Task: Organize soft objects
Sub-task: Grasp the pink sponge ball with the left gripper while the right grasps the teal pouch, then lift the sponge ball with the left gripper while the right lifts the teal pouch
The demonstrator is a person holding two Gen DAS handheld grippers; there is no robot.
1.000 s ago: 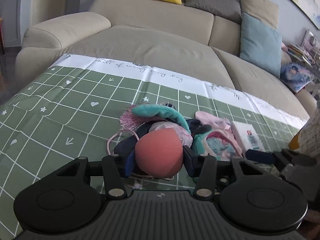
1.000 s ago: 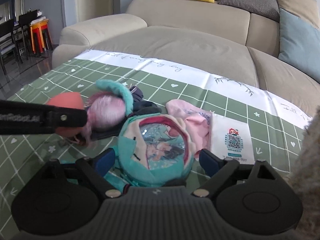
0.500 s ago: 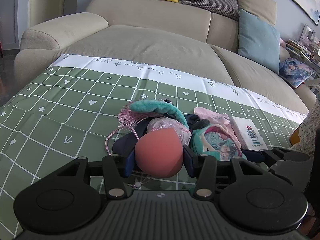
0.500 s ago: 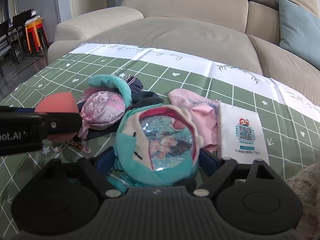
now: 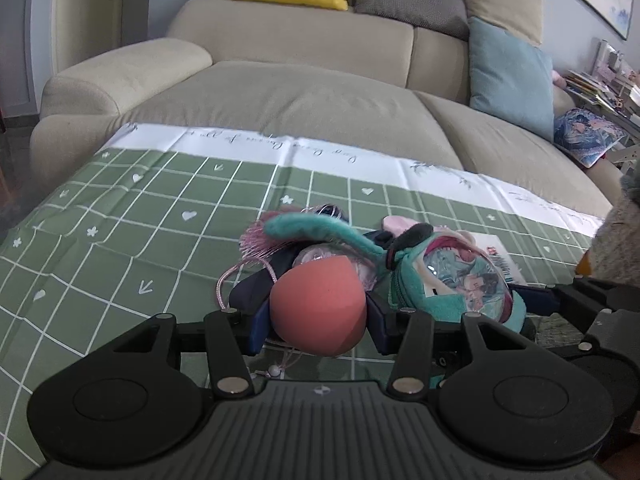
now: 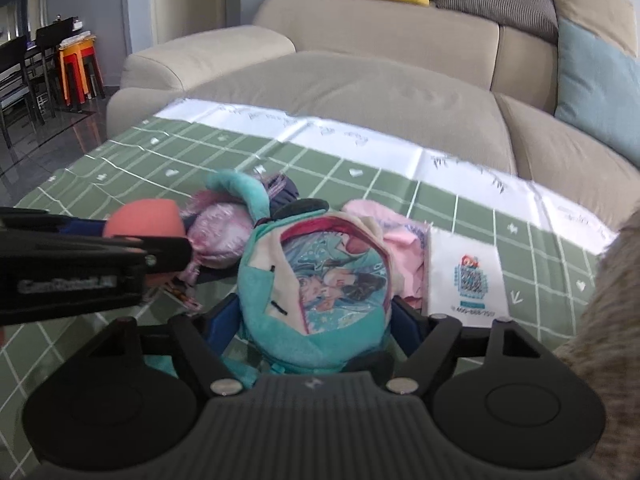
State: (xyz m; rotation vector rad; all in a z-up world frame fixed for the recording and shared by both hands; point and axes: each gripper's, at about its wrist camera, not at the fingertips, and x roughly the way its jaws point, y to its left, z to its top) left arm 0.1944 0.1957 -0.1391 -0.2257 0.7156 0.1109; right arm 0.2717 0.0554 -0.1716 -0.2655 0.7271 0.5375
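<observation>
A coral sponge ball (image 5: 316, 312) sits between the blue pads of my left gripper (image 5: 318, 322), which is shut on it just above the green checked cloth (image 5: 120, 240). My right gripper (image 6: 314, 320) has its jaws closing on a round teal plush pouch (image 6: 320, 280) with a cartoon picture on its front; both pads press on the pouch's sides. In the left wrist view, the pouch (image 5: 452, 280) hangs right of the sponge. Behind them lie a pink satin pouch (image 6: 218, 236), a teal plush strap (image 5: 320, 228), a pink tassel (image 5: 260, 240) and a dark navy cloth (image 5: 248, 296).
A pink cloth (image 6: 400, 240) and a white card with a printed code (image 6: 466, 276) lie right of the pile. A beige sofa (image 5: 280, 100) with yellow, grey and blue cushions stands behind the table. Something grey and furry (image 6: 612, 280) fills the right edge. Chairs and stools (image 6: 76, 72) stand far left.
The right gripper's jaws have narrowed onto the teal pouch, and the pouch has come up a little from the pile. The left gripper still holds the sponge as before.
</observation>
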